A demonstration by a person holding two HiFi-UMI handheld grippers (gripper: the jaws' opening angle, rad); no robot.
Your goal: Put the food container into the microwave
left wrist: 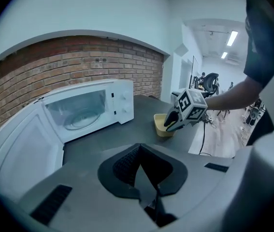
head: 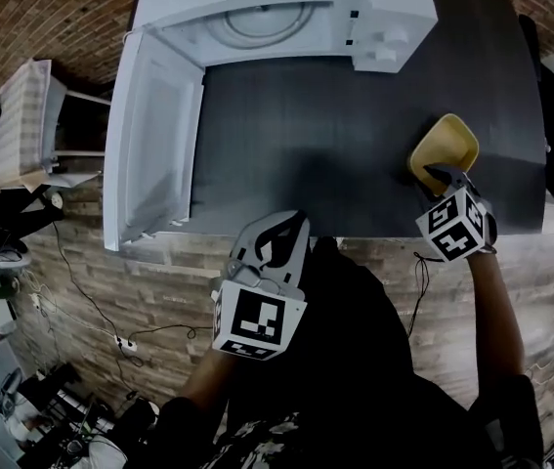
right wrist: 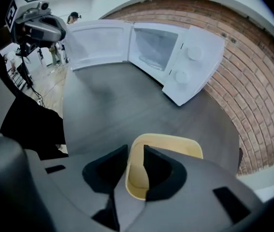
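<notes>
food container (head: 446, 147): yellow, open-topped, sitting at the right side of the dark worktop (head: 335, 164), near its front edge and well apart from the microwave (head: 286, 18). Can't tell whether it's resting flat or just lifted.

right gripper (head: 443, 176) is clamping the container's near wall. In the right gripper view the yellow wall (right wrist: 136, 163) is running up between the two black jaws, one jaw inside the container and one outside, both pressing on it. The left gripper view is showing the same thing from the side: right gripper (left wrist: 172, 123) reaching onto the container (left wrist: 159, 125), marker cube on top.

left gripper (head: 293, 223) is hovering at the front edge of the worktop, centre-left, well apart from the container. Its jaws are sitting together with nothing between them (left wrist: 139, 154).

microwave is standing at the back of the worktop with its door (head: 149, 145) swinging fully open to the left. The cavity is showing a glass turntable (head: 267, 20), and two round knobs are showing on the control panel (right wrist: 187, 64). The open cavity is facing both grippers.

brick wall (left wrist: 79, 57) is running behind the microwave.
</notes>
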